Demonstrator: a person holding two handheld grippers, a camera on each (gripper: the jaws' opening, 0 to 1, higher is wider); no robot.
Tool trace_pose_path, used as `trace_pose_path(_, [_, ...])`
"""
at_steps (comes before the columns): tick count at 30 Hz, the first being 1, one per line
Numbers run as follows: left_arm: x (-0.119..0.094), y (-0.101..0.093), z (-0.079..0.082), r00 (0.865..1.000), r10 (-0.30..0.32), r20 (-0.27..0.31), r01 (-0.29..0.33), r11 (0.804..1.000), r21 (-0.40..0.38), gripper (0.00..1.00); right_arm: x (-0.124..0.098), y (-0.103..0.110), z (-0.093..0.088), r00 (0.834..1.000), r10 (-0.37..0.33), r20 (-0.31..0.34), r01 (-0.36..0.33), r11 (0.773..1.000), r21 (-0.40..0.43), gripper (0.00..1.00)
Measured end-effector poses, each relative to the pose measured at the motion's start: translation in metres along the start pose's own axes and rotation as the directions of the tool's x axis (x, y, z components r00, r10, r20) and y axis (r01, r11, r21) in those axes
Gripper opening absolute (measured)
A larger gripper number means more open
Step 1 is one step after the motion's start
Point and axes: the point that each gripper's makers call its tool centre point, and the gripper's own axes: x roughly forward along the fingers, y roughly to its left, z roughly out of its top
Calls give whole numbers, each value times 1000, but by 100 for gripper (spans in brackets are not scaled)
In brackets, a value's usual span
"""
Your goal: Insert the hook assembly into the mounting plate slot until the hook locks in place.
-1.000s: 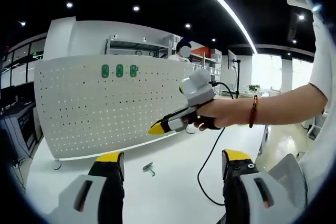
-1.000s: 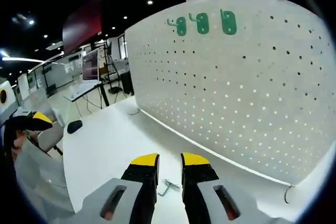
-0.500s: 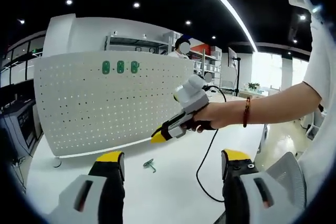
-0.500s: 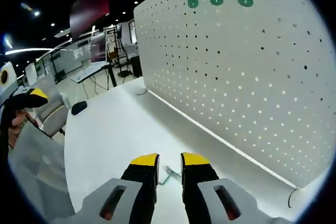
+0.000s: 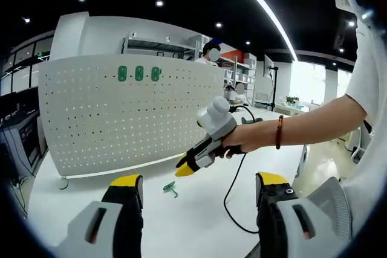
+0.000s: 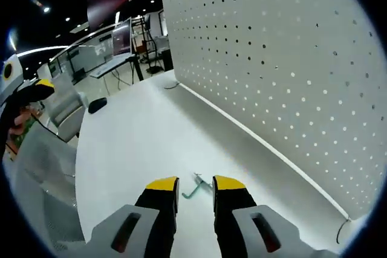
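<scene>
Right tool (image 6: 195, 185) slightly parted, partly hiding the hook (image 6: 192, 190); left tool (image 5: 196, 184) released, its bases cut off

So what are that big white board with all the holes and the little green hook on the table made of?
The pegboard looks like white painted sheet metal: thin, matte, evenly punched, light shining through its holes. The green hook looks like coated bent wire or molded plastic; it is too small to tell which.
</scene>
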Motion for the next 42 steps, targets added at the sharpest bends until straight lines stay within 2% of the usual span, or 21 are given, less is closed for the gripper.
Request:
trace_pose_path(4, [0, 2, -2, 1000, -2, -7, 2, 1000, -1, 78, 8, 0, -7, 999, 19, -45, -21, 999, -37, 24])
trace_pose_path(6, [0, 3, -5, 1000, 1, -16, -1, 1000, -4, 78, 12, -1, -9, 998, 29, -52, -30, 999, -22, 24])
trace_pose_path(11, [-3, 8, -12, 1000, 10, -15, -11, 999, -31, 78, 23, -3, -15, 995, 42, -90, -45, 998, -38, 24])
trace_pose_path(15, [-4, 9, -17, 999, 14, -36, -15, 999, -29, 77, 30, -5, -18, 994, 39, -107, -45, 998, -54, 22])
trace_pose_path(21, [-5, 12, -15, 999, 24, -24, -25, 999, -38, 77, 40, -7, -27, 986, 49, -157, -62, 995, -76, 21])
trace_pose_path(30, [-8, 14, -23, 998, 35, -42, -37, 998, -53, 77, 49, -12, -32, 983, 56, -175, -71, 994, -79, 20])
trace_pose_path(42, [-9, 22, -24, 997, 56, -50, -59, 997, -57, 77, 56, -10, -40, 973, 84, -214, -104, 991, -81, 16])
